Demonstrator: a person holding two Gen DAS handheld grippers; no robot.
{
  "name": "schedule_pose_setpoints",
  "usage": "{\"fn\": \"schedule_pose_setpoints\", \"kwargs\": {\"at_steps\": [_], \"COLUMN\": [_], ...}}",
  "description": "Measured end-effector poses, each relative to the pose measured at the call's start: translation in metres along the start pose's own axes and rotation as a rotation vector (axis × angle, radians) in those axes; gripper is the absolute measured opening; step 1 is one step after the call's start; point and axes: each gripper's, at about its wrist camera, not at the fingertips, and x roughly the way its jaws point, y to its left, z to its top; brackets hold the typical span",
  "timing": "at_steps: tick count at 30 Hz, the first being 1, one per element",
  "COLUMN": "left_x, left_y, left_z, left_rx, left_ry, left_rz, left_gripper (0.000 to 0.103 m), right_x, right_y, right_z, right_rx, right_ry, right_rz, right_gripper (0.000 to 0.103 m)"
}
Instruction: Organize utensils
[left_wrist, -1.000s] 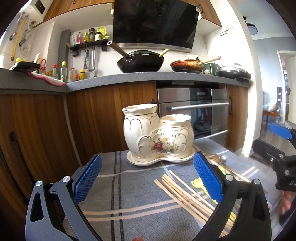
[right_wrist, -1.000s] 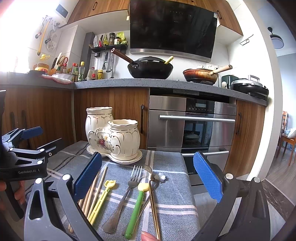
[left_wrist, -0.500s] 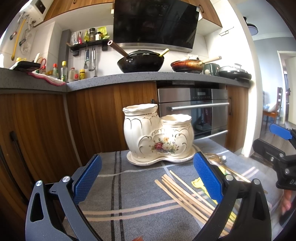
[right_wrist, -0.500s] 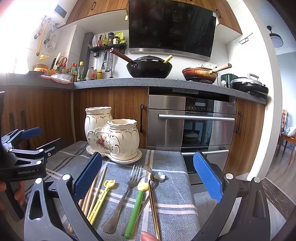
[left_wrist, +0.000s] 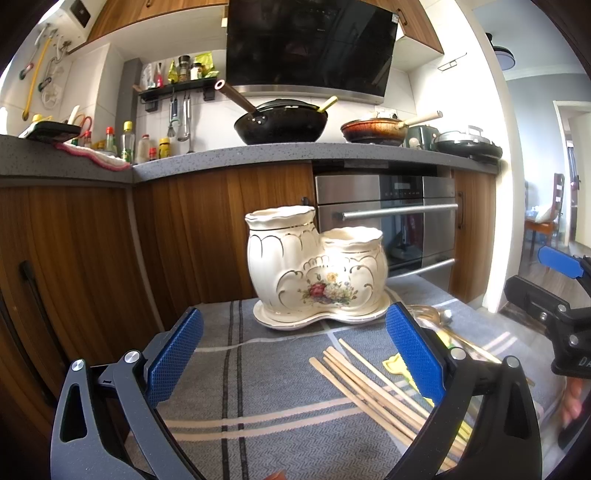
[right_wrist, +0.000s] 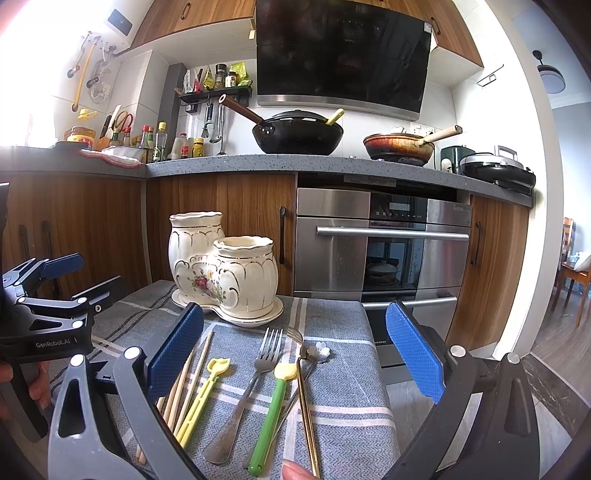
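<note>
Two views, neither showing anything held. From the left wrist, the left gripper (left_wrist: 293, 354) hangs over the grey striped cloth (left_wrist: 258, 373) with its blue-padded jaws spread wide and empty. At twelve o'clock stands the cream ceramic two-pot utensil holder with a painted flower (left_wrist: 316, 271), upright on its own saucer. Just inside the right pad, at about four o'clock, lies the bundle of pale wooden chopsticks (left_wrist: 373, 384), their long axis running from ten o'clock to four o'clock, so they cross the jaw line at a slant (a turn of the wrist would be needed, I judge). Part of a yellow plastic handle (left_wrist: 397, 363) shows beside them.

From the right wrist, the right gripper (right_wrist: 293, 354) is likewise wide open and empty. Directly between its pads, at six o'clock, lie the steel fork (right_wrist: 255, 380), the green-handled utensil with a yellow tip (right_wrist: 273, 413) and a slim gold-coloured utensil (right_wrist: 306, 406), all running near twelve-to-six, parallel to the fingers. The holder sits at eleven o'clock. The right hand looks nearer the metal cutlery, the left nearer the chopsticks.
</note>
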Motion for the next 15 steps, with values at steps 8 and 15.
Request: {"fn": "schedule_pose_setpoints", "kwargs": {"at_steps": [8, 15], "left_x": [0.010, 0.025], "left_y": [-0.002, -0.005], "left_z": [-0.003, -0.009], "left_rx": [0.030, 0.069], "left_ry": [0.052, 0.153], "left_rz": [-0.004, -0.020], "left_gripper": [0.098, 0.098], "right_x": [0.022, 0.050], "right_y": [-0.016, -0.033], "right_z": [0.001, -0.005], "right_rx": [0.067, 0.101], "right_ry": [0.127, 0.310], "right_rz": [-0.019, -0.026], "right_gripper": [0.098, 0.098]}}
